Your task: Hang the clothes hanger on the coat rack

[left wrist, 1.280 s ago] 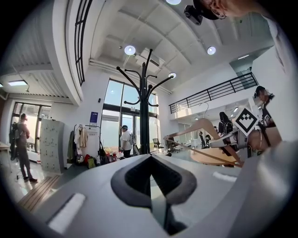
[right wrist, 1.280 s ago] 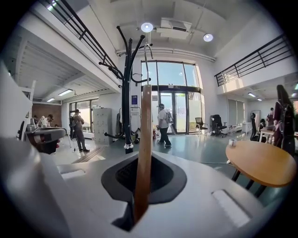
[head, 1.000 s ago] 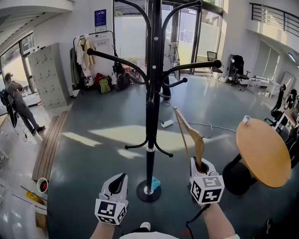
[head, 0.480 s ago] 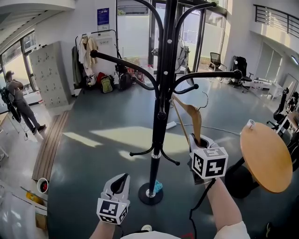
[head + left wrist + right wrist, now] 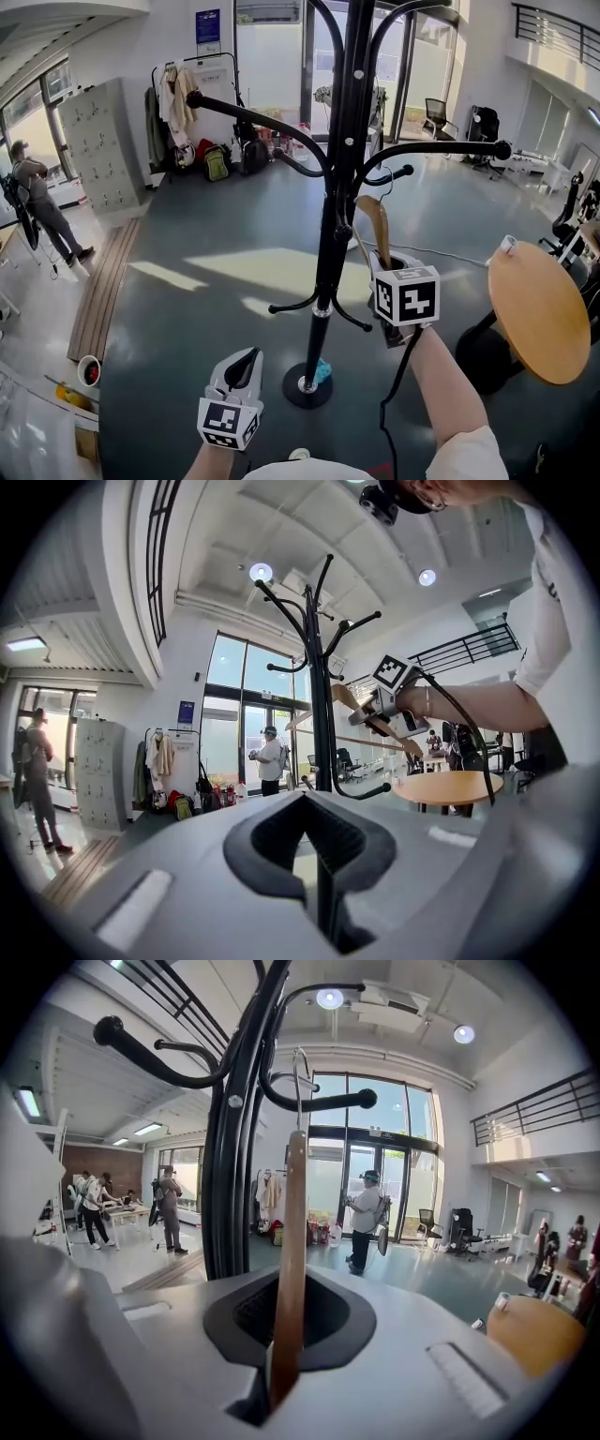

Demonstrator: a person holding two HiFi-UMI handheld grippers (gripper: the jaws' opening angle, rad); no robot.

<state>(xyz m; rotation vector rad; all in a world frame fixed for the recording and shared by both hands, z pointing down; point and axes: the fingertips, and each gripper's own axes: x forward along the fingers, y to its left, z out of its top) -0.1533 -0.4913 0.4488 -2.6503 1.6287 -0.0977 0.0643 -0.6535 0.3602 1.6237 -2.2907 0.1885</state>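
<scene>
The right gripper (image 5: 386,267) holds the wooden clothes hanger (image 5: 375,230) upright, just right of the black pole of the coat rack (image 5: 342,141). Its jaws are pressed onto the lower end of one wooden arm. This low pinch leaves the top of the hanger free to reach the rack's arms. In the right gripper view the wood (image 5: 289,1241) rises straight out from between the pads, and the wire hook (image 5: 298,1068) at its top stands level with a short knobbed peg (image 5: 323,1102). Whether the hook has passed over that peg cannot be told, so the hanging is judged not yet complete. The upright carriage probably keeps the hook's opening turned towards the peg, so that it can be lowered on. The left gripper (image 5: 242,364) hangs low and near, left of the rack's base and well apart from the hanger. Its jaws (image 5: 323,855) are pressed together on nothing, which suggests it has no part in this step. A round table (image 5: 539,309) stands at the right, clear of the work.
</scene>
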